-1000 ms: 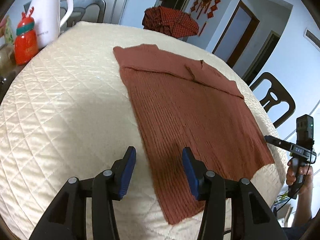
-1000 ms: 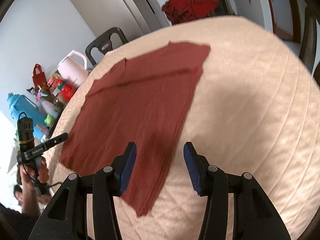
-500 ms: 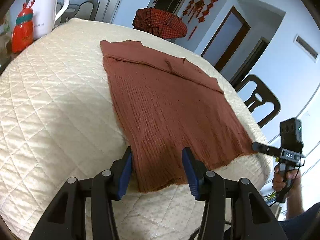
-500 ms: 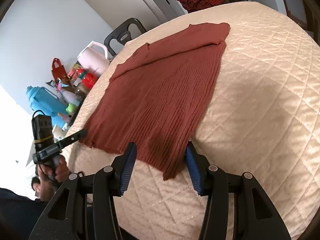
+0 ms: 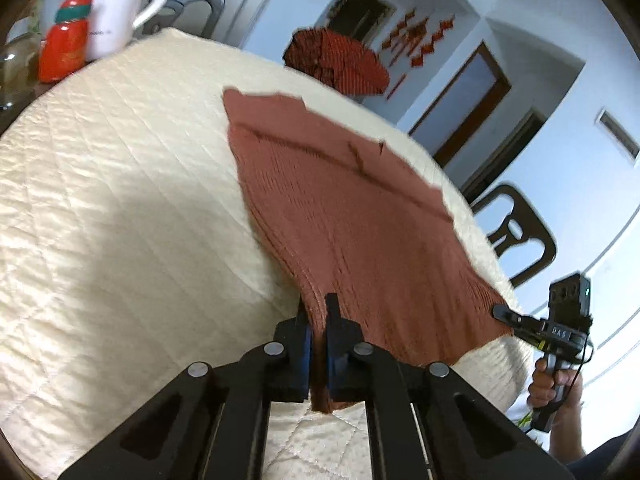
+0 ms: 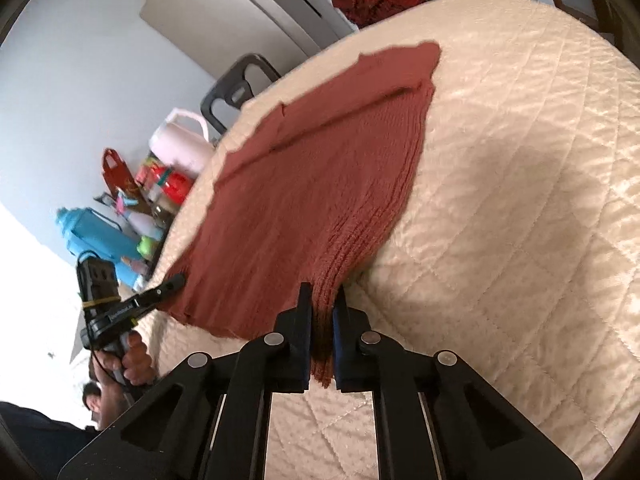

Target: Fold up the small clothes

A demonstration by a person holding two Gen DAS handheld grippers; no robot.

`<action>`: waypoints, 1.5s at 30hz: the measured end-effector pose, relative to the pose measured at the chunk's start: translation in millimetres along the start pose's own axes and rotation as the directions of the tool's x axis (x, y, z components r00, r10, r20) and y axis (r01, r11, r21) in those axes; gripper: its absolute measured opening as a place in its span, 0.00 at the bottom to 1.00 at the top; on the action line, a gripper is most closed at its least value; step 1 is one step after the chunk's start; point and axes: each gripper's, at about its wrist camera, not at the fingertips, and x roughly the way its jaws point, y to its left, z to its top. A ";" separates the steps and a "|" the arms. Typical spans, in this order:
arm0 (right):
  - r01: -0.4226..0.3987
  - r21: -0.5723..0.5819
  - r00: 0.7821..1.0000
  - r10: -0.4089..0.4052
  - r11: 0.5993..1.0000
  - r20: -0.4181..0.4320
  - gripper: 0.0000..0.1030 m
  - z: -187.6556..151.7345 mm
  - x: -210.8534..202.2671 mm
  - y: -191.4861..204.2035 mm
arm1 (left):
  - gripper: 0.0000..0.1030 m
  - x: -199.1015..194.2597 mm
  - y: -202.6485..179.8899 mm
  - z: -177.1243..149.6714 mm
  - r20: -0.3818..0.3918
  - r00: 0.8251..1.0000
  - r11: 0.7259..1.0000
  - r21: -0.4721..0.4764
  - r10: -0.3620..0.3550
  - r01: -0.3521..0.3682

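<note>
Cream quilt (image 5: 120,200); both grippers (image 5: 316,312) (image 6: 322,300) just clamped rust knit (image 5: 352,220) corners; "DAS" label

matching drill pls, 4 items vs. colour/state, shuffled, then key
1. left gripper
2. kettle
3. quilt
4. plaid garment

a. cream, covers the table
b. white, past the far table edge
c. shut on the brown garment's near corner
d. red, heaped beyond the table

Pairs: 1-c, 2-b, 3-a, 4-d
</note>
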 end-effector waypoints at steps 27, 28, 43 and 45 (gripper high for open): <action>-0.174 -0.060 0.956 0.183 0.983 0.228 0.06 68.9 -47.4 19.3 | 0.06 -42.2 -6.9 78.1 0.210 0.968 0.990 -0.017 -0.135 0.142; -0.175 -0.066 0.955 0.185 0.982 0.231 0.06 79.8 -41.9 19.4 | 0.06 -36.7 -5.0 87.9 0.211 0.968 0.989 -0.019 -0.136 0.143; -0.069 0.156 0.992 0.051 0.985 0.114 0.07 175.1 66.9 -46.7 | 0.06 102.7 49.9 169.1 0.029 0.999 0.980 -0.191 -0.044 0.049; -0.054 0.192 0.995 0.038 0.980 0.087 0.07 173.0 78.3 -56.6 | 0.06 117.1 59.1 165.6 -0.004 0.999 0.973 -0.229 -0.035 0.033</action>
